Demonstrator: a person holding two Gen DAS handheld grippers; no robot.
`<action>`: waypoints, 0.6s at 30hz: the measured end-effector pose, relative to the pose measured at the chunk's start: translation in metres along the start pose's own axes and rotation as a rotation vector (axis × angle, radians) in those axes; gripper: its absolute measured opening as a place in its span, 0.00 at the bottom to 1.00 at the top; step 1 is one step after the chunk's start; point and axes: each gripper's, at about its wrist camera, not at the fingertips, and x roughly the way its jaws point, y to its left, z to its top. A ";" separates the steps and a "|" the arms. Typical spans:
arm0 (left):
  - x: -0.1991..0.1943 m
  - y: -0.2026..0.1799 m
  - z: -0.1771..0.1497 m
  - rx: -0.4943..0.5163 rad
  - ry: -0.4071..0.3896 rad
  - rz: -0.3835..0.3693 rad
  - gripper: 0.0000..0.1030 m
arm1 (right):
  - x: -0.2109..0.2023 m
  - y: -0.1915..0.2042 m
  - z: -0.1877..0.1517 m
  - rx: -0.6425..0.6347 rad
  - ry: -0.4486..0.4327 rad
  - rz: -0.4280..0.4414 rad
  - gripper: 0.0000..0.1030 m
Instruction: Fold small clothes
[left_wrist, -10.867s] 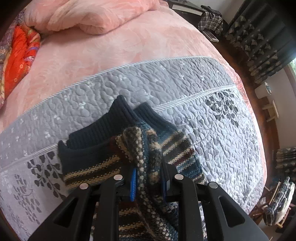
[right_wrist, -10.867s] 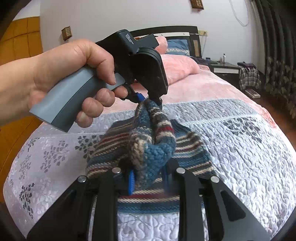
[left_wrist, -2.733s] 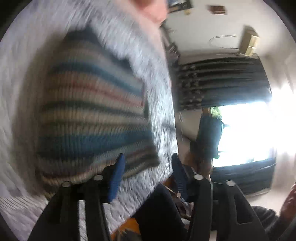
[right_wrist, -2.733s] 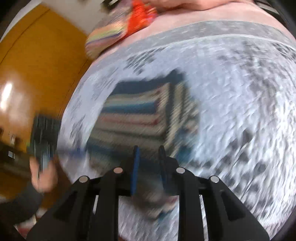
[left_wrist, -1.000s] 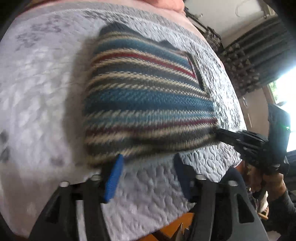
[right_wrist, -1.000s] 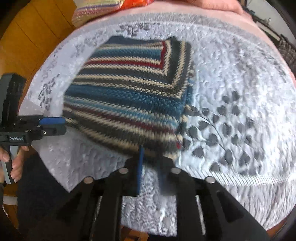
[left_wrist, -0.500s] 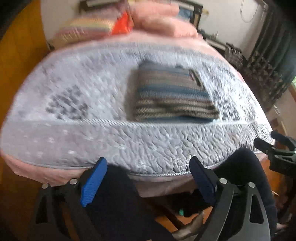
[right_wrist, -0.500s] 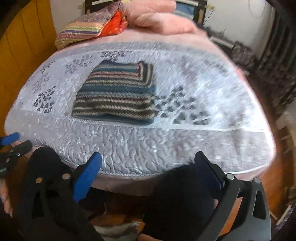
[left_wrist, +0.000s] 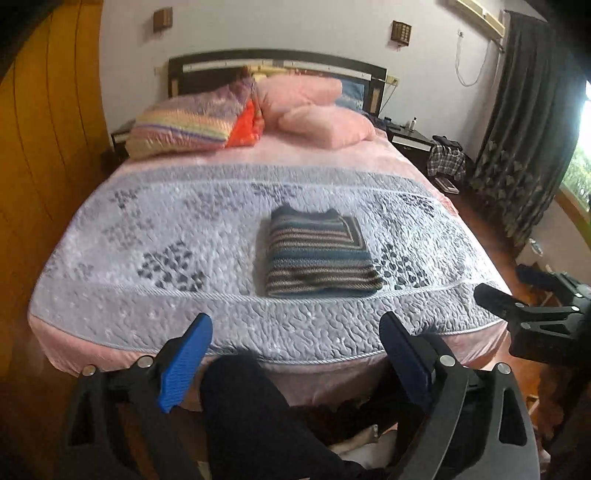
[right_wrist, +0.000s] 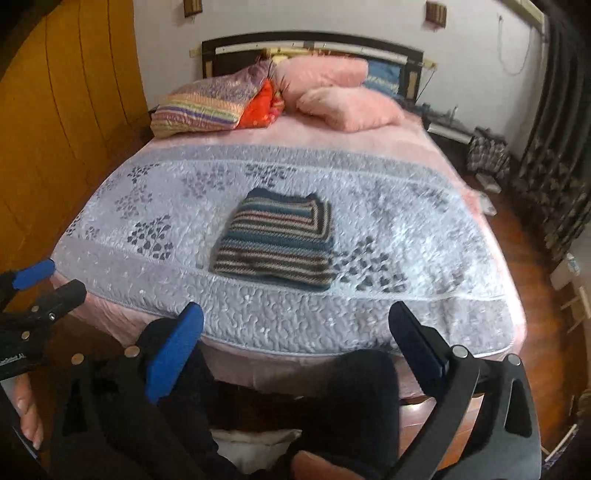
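1. Now your left gripper (left_wrist: 295, 354) is held off the near edge of the bed, jaws spread wide with nothing between them.
2. Your right gripper (right_wrist: 295, 343) is the same: wide open, empty, above your dark-trousered knees (right_wrist: 362, 398).
3. Your striped knit sweater (left_wrist: 317, 258) lies folded into a neat rectangle on the grey quilted bedspread (left_wrist: 147, 236), near the foot, well apart from both grippers.
4. Far off by the headboard sit a pink pillow (left_wrist: 325, 123) and a striped folded blanket (left_wrist: 184, 125).
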 end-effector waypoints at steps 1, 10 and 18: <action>-0.008 -0.004 0.001 0.014 -0.008 0.008 0.89 | -0.008 0.001 0.000 -0.003 -0.015 -0.016 0.97; -0.036 -0.019 -0.002 0.035 -0.028 0.014 0.89 | -0.050 0.001 -0.007 0.008 -0.088 -0.061 0.97; -0.032 -0.021 -0.006 0.031 -0.019 0.005 0.89 | -0.055 0.002 -0.010 0.004 -0.099 -0.076 0.97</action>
